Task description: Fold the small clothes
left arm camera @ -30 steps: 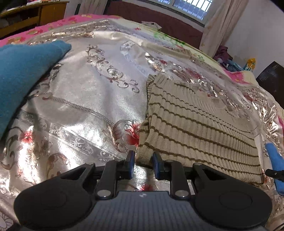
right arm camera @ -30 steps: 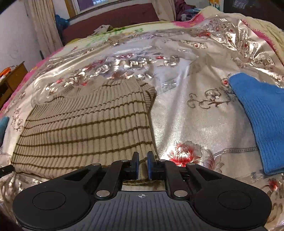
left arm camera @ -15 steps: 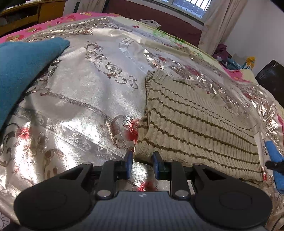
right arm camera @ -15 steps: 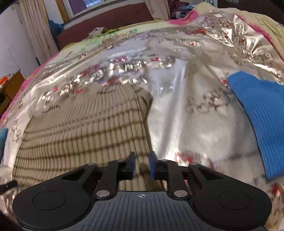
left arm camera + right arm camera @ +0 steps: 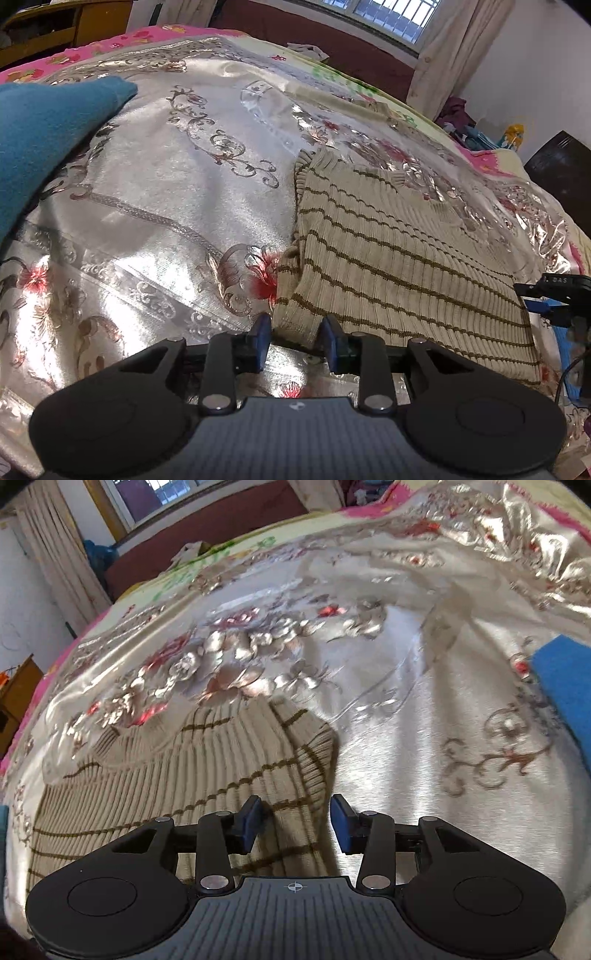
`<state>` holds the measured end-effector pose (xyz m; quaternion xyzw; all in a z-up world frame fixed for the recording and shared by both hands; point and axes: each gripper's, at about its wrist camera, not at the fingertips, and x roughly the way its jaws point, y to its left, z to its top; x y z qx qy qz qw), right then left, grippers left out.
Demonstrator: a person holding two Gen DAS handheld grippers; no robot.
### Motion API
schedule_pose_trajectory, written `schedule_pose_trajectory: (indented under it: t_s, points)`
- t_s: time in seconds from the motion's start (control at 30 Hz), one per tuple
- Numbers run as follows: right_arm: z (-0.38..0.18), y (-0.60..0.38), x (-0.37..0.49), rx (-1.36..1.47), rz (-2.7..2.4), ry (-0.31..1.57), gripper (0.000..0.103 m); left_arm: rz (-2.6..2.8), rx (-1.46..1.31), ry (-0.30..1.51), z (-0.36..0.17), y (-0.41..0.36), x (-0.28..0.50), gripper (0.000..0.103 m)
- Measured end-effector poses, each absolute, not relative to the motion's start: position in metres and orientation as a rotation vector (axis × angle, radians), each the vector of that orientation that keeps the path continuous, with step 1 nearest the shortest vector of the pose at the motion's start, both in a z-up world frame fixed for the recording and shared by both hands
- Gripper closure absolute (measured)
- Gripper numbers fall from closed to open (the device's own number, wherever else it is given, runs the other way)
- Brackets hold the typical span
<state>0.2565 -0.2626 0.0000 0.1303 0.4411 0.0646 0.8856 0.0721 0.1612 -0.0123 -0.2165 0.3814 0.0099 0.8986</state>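
Item: striped knit sweater (image 5: pixel 399 254), beige with brown bands, one, lying flat and part-folded on the silver floral bedspread (image 5: pixel 155 206). Folded side edge faces left in the left wrist view; hem runs along the near edge.

Left gripper (image 5: pixel 295 338): one, at the sweater's near-left hem corner. Jaws opening; the corner lies between the blue pads, which no longer appear to pinch it.

Right gripper (image 5: pixel 297 821): one, over the sweater's opposite side edge, near the shoulder end. Jaws opening, standing apart; knit lies beneath and between them, not gripped. This view is motion-blurred.

Step in hand, judged: release after a fold, then re-grip for the next one.

Handling note: let each pad clear the knit fully before lifting away, since ribbing snags and drags the fold open. Take the next hold on both layers at the edge, and match the two hands in height so the fold lands square.

Other stock, left to right: teal cloth (image 5: pixel 48 136), one, well apart on the left; blue cloth (image 5: pixel 565 686), one, well apart on the right.
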Motion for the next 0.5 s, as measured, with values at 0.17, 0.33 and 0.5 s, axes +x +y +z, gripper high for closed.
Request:
schedule_pose_trajectory:
  t_s: [0.17,0.33,0.5]
  points:
    - [0.002,-0.265,0.255,0.225,0.102,0.918,0.092,0.017,-0.451,0.792,-0.014,0.162,0.073,0.068]
    - [0.015,-0.277,0.246,0.29,0.084,0.858,0.097,0.018,-0.451,0.779,-0.012,0.161,0.071,0.068]
    - [0.011,-0.284,0.245,0.308,0.035,0.847,0.097,0.013,-0.447,0.763,-0.01,0.16,0.069,0.067]
